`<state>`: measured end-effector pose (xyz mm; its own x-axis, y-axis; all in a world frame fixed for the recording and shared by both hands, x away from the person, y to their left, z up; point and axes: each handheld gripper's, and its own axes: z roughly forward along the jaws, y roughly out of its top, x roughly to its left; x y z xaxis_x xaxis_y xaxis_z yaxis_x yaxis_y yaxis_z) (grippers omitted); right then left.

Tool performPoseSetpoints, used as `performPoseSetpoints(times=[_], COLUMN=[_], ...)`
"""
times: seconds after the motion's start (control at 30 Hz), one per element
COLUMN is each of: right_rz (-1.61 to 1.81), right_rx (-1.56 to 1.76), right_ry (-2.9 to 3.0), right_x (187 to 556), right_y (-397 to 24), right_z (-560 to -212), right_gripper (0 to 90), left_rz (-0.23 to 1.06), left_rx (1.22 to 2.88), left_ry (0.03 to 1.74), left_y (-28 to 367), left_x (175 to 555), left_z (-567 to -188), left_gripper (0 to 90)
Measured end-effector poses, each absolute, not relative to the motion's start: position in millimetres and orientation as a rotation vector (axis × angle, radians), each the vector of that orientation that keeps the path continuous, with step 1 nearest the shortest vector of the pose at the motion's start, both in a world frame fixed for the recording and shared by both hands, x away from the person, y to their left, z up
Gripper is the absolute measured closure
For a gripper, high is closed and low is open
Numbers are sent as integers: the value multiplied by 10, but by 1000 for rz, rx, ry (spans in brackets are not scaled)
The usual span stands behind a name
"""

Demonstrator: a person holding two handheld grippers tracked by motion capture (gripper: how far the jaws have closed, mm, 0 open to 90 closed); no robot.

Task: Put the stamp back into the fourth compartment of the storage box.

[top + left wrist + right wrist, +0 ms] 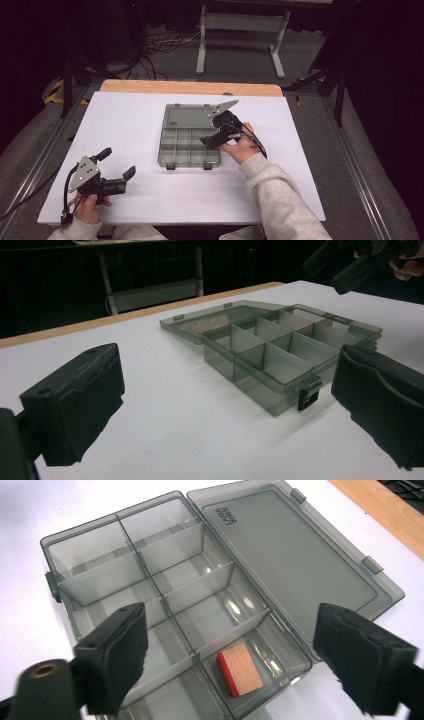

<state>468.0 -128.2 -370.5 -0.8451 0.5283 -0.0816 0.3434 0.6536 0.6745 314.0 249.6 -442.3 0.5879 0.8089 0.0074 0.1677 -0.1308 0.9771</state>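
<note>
Nearest to the person, at the left front part of the white table (130, 125), the left gripper (119, 163) is held just above the surface. Its two black jaws are spread wide, and between them there is nothing, only the bare table top. It stays well apart from the box.

Farther, in the middle of the table, lies the grey transparent organizer box (189, 147). It is open, and its lid (192, 115) lies flat behind it, on the far side. The box is divided into many small compartments.

The right gripper (209, 135) hangs over the right side of the box, held by the right hand (243, 148). Its jaws are spread, with nothing pinched between them. In the right gripper view, a small block (240, 669) with a red edge and a cork-coloured face lies in one end compartment, just beside the lid hinge, below the open jaws.
</note>
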Motion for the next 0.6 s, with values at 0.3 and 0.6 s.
performPoseSetpoints(times=[0.3, 0.6], right_rz=[1030, 1067], right_rx=[634, 610], right_ry=[2561, 2522], right_x=[4513, 4321], right_y=[-1291, -1360], right_z=[-3618, -3545], right_gripper=[22, 4], left_rz=[677, 678], left_rx=[1637, 1641], left_ry=[829, 826], left_y=[2494, 2484], left_x=[3148, 3150], left_z=[-4427, -4424], left_gripper=[13, 13])
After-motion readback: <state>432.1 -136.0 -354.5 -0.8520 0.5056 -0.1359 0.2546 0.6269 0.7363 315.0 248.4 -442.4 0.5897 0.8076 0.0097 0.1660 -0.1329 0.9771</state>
